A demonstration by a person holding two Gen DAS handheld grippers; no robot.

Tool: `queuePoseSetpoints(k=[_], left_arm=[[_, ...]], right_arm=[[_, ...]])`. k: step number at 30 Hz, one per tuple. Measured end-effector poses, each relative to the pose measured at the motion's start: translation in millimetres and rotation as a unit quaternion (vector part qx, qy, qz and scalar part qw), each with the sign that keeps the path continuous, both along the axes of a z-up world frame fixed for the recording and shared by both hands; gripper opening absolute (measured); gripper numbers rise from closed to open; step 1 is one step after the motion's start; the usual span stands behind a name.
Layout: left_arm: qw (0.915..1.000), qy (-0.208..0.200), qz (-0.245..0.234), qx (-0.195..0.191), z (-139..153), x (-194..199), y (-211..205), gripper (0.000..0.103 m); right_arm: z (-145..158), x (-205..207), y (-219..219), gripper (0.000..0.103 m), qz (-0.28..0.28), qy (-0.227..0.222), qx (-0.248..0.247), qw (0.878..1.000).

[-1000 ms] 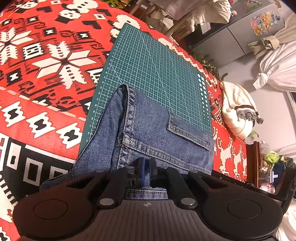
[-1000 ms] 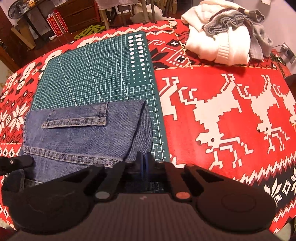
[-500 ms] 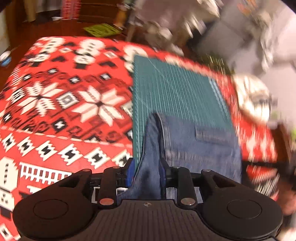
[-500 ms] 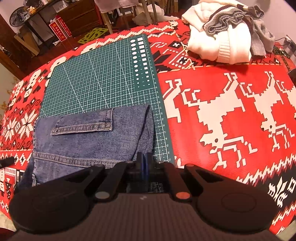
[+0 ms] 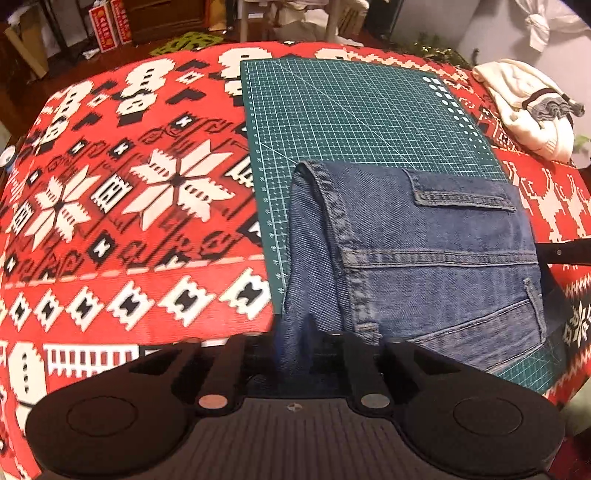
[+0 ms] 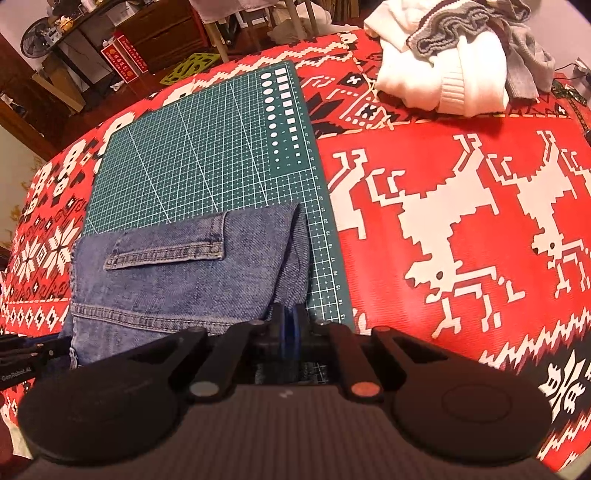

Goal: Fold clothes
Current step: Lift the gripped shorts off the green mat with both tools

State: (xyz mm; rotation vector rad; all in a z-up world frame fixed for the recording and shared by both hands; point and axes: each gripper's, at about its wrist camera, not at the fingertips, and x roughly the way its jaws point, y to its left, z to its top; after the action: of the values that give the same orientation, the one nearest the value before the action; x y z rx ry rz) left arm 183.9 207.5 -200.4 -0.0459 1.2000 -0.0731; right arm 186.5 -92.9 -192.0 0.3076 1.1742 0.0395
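**Folded jeans on the cutting mat, a gripper at each near corner**

The jeans [image 5: 424,266] lie folded on the near part of the green cutting mat [image 5: 354,114], back pocket flap facing up. The left gripper [image 5: 295,343] has its fingers spread, with a fold of denim running loosely between them (this part is blurred, so contact is hard to judge). The right gripper [image 6: 290,325] is clenched on the jeans' near right corner, blue pads pressed together. The mat rests on a table covered by a red patterned cloth [image 6: 461,206] with white reindeer and snowflakes. A cream sweater [image 6: 443,70] sits bundled at the far right edge. Dark wooden furniture [image 6: 162,29] stands in the room beyond.
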Motion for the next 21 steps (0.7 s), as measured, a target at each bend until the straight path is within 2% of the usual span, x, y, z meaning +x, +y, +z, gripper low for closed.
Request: queuePoseSetpoints(k=[3,6,8,13,17,20,21], left_arm=[[0.9994,-0.008,0.026,0.021,8,-3,-11,0.007],[0.9979,-0.03,0.057,0.002,25,-11,-11,0.006],[0.9959,-0.041,0.079,-0.014,37,-16,-9,0.006],[0.9864,-0.044,0.156,-0.025,55,-24,21,0.005],[0.9694,-0.065,0.233,-0.042,76,-37,64,0.005],[0.9495,-0.089,0.297,-0.048,89,-53,94,0.005],[0.9399,-0.098,0.324,-0.048,92,-59,102,0.005]], right_arm=[[4,-3,6,0.002,0.005,-0.01,-0.017,1.0],[22,-10,15,0.002,0.014,-0.04,-0.024,0.999],[38,-11,21,0.002,0.017,-0.057,-0.011,0.998],[59,13,55,0.001,0.052,-0.058,0.007,0.997],[75,50,105,0.001,0.097,-0.053,0.012,0.994],[94,86,160,0.001,0.144,-0.063,0.011,0.988],[101,98,180,0.001,0.161,-0.068,0.009,0.985]])
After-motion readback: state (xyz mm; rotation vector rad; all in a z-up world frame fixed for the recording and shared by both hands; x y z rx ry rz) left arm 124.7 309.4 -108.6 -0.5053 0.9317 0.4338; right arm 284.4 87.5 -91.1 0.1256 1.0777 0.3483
